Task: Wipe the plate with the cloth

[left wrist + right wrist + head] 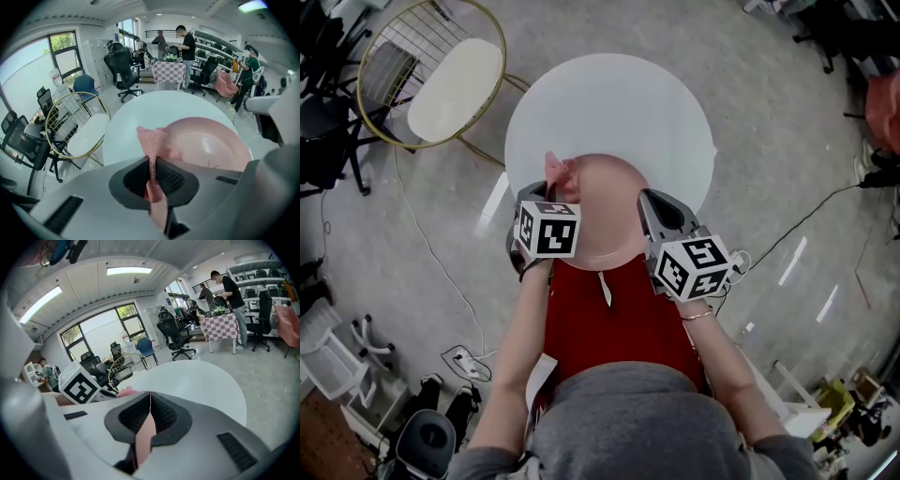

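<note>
The round white surface lies straight ahead of you. The pink plate sits at its near edge, close in front of your body and between your two hands. Whether the plate rests on the surface or is lifted just clear of it can't be told from above. Your right gripper is pinched on the plate's right rim; in the right gripper view that rim runs edge-on as a thin pink strip between the closed jaws, so this hand is the one steadying the plate. Your left gripper is clamped on the pink mesh cloth, and in the left gripper view the cloth stands up out of the jaws as a narrow bunch, its long axis pointing forward and away from you. The free end sits right at the plate's left rim, and it isn't clear whether it touches. From that gripper, the hollow of the plate opens ahead and to the right. So the wiping stroke probably belongs to your left hand: carry the cloth rightward across the plate's face, toward the right gripper. Judging by the lie of things, no part of the face is covered by the cloth yet.
</note>
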Action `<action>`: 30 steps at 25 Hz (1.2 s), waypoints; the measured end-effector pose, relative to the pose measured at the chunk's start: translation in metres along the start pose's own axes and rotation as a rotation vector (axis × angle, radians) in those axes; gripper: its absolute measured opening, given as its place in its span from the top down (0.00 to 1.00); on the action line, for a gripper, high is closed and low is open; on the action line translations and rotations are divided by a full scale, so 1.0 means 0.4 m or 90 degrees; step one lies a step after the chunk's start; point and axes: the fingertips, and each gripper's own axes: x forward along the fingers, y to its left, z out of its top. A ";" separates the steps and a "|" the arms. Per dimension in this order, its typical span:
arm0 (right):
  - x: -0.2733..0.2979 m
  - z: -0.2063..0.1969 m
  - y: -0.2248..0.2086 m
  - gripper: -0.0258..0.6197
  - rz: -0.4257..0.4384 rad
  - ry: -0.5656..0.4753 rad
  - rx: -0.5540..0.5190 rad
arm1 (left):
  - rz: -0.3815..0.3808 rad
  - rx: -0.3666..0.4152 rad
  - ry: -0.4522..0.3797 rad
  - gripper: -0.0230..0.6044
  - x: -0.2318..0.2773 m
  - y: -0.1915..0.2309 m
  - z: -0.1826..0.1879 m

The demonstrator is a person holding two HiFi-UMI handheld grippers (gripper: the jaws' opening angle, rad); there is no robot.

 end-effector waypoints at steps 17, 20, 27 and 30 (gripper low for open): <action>-0.124 -0.014 -0.048 0.91 -0.120 -0.092 0.067 | -0.154 0.050 -0.098 0.90 -0.157 -0.090 0.033; -0.162 -0.028 -0.070 0.91 -0.150 -0.111 0.089 | -0.228 0.072 -0.103 0.90 -0.152 -0.191 0.055; -0.241 -0.072 -0.109 0.91 -0.208 -0.148 0.144 | -0.346 0.178 -0.076 0.90 -0.133 -0.401 0.059; -0.276 -0.094 -0.130 0.91 -0.231 -0.159 0.169 | -0.376 0.189 -0.057 0.90 -0.118 -0.456 0.051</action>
